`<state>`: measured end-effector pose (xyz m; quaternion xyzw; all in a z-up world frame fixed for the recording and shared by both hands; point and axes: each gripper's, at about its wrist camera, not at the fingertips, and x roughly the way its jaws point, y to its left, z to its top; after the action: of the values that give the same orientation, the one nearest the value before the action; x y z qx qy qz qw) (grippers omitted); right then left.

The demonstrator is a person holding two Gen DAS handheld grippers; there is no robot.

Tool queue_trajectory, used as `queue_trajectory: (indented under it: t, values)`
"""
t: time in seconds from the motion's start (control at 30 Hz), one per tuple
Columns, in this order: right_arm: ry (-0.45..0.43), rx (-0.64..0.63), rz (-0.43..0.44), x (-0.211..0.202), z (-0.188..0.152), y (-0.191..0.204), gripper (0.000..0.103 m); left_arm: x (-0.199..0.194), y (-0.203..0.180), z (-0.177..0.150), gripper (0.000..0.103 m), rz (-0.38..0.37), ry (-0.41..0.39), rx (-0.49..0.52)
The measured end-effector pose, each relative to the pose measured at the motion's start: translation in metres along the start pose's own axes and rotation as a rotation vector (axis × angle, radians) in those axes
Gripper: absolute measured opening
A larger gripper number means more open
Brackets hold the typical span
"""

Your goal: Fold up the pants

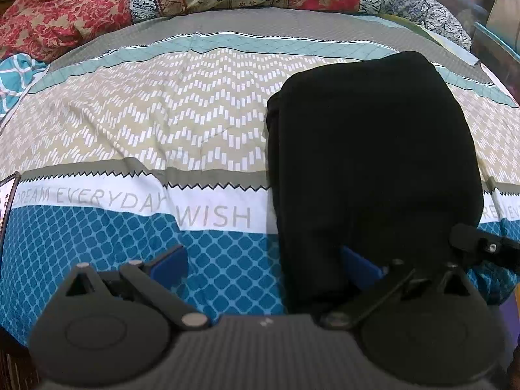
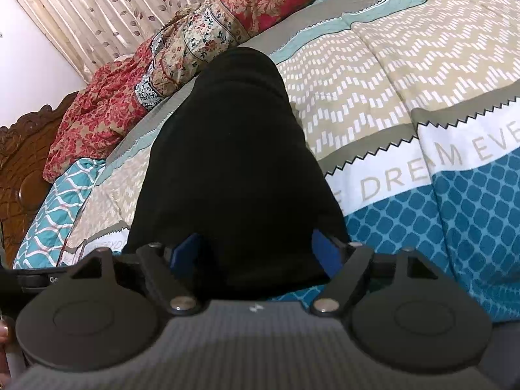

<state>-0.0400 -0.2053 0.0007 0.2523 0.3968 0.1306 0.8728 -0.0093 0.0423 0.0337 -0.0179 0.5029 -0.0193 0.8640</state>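
Nearest the lens in both views sit the black hinged arms and blue pads of the two tools, and just past them lies the black, soft-knit pair of pants point(image 1: 370, 162), already folded into a long narrow stack on the bed's patterned quilt point(image 1: 195, 113) with its teal, beige and white bands. The left tool point(image 1: 263, 266) stands with its jaws spread fully wide, one blue pad over bare quilt and the other at the near left edge of the cloth, gripping nothing. The right tool point(image 2: 256, 253) is also parted, its pads on either side of the near end of the pants without pressing on it. The fabric looks light, limp and matte, so I judge it will drape and sag when lifted, not slide; layers may slip apart if only the top one is pinched. The best hold seems to be the two near corners, through all layers at once, so the near end can be carried over to the rounded far end. A crumpled red floral bedspread point(image 1: 65, 16) lies well apart at the head of the bed.
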Motion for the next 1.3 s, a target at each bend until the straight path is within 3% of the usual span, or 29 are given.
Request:
queue_trajectory:
  t: [0.33,0.9,1.3]
  values:
    - [0.035,-0.04,-0.024,-0.008,-0.002,0.012,0.086,-0.006,-0.002,-0.002,0.103,0.016,-0.005,-0.011]
    - [-0.021,-0.176,-0.072,-0.026,-0.012,0.04,0.089,-0.021,-0.008,-0.008,0.103,0.045,-0.019,-0.005]
    - [-0.06,-0.18,-0.101,-0.029,-0.013,0.041,0.089,-0.029,-0.006,-0.011,0.103,0.02,-0.036,-0.012]
